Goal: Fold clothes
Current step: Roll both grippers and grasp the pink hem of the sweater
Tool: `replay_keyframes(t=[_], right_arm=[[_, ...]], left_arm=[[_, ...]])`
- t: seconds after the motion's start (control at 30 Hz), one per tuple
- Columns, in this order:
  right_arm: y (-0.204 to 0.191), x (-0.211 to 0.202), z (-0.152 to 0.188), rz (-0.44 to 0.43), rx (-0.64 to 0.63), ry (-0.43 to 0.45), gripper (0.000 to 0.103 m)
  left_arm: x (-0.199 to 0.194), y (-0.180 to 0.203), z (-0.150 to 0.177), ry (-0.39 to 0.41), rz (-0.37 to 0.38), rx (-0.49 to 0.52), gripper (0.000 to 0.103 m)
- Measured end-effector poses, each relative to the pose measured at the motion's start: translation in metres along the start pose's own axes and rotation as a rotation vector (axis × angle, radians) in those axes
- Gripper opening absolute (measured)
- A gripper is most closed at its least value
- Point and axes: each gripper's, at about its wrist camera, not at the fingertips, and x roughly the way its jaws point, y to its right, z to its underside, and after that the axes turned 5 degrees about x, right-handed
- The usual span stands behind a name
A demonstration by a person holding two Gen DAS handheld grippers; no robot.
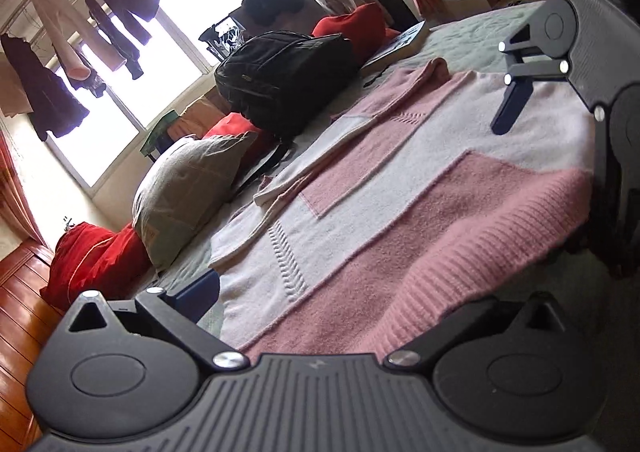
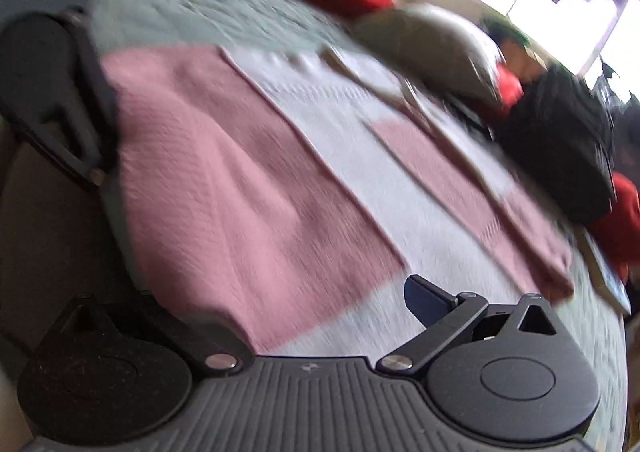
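1. Covering the work surface, one bed [image 1: 472, 36] with a pale green quilted cover is seen in both views; the whole scene rests on it.
2. One sweater [image 1: 400, 188], knitted in pink and white blocks, is laid on the cover near the bed's near edge. The sleeves are seen folded inward across the body, so the first folds are judged done. The ribbed hem is lying toward the cameras, and the fold of hem toward collar is judged left to do.
3. One black backpack [image 1: 280, 76] is placed beyond the sweater, apart from it.
4. One grey pillow [image 1: 188, 188] is counted beside the backpack.
5. Three patches of red bedding [image 1: 96, 264] are counted along the far side; whether they are separate items cannot be told.
6. One book [image 1: 400, 44] is lying flat near the backpack.
7. Two grippers are counted. The left gripper [image 1: 320, 316] is held at the hem with its jaws wide apart; one finger is seen beside the sweater's edge and the other is hidden by the knit. The right gripper [image 2: 332, 304] is likewise spread wide over the hem region, gripping nothing; its view is blurred.
8. Several garments are hung at the window; no exact count is possible.
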Motion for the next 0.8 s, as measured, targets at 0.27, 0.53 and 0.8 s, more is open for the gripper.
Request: replay_keyframes(t=[0.27,0.53,0.8], right_arm=[[0.018,-0.015,0.016,0.152,0.006,-0.079,0.103],[0.017,-0.009,0.014,0.216,0.02,-0.043,0.103],[0.031,-0.029,0.005,0.324,0.044,0.069,0.103]], left_arm=[[-0.003,0.001,0.005,0.019,0.007,-0.024,0.103],[-0.007,0.002,0.01,0.019,0.021,-0.044,0.102],[-0.002,0.019,0.026,-0.012,0.081,-0.015,0.102]])
